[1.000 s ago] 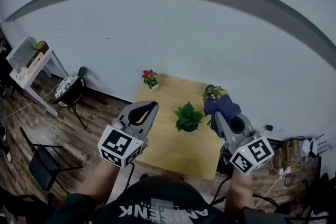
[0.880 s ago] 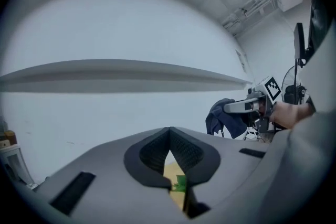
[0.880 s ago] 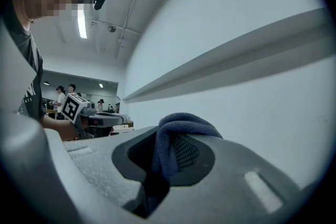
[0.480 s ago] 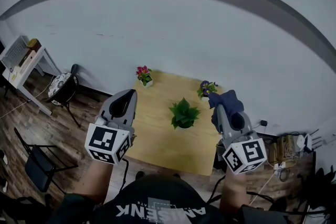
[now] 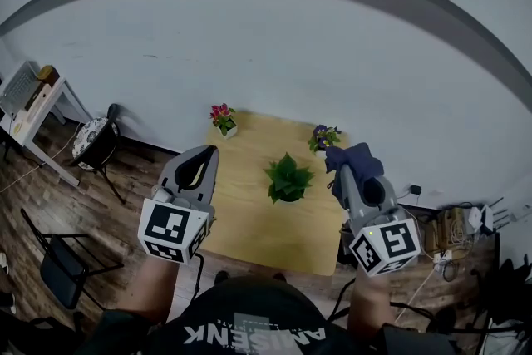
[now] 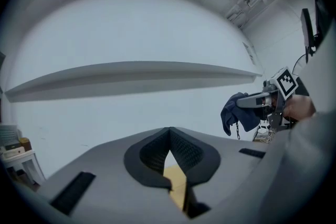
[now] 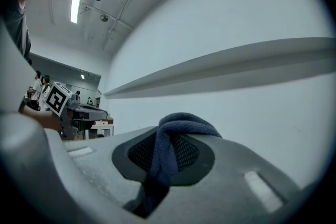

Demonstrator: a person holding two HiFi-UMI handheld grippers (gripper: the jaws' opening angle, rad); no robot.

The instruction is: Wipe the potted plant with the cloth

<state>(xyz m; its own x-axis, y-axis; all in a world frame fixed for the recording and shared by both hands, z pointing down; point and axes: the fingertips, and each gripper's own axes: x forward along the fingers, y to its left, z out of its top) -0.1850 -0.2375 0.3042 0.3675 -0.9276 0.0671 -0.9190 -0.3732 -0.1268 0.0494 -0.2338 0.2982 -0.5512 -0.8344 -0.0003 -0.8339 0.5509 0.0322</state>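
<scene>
Pinching one cloth (image 5: pixel 357 157), right claw (image 5: pixel 342 177); left claw (image 5: pixel 213 150) closed, empty; three potted plants (image 5: pixel 288 179) (image 5: pixel 221 119) (image 5: pixel 322 137)

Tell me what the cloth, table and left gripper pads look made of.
Cloth: soft looped fabric, likely terry or microfibre; dark blue, matte, folds thickly.
Table: pale wood or wood-look laminate; warm yellow, flat, grain too small to tell.
Pads: black, matte, cross-hatched; probably rubber or soft plastic.
</scene>
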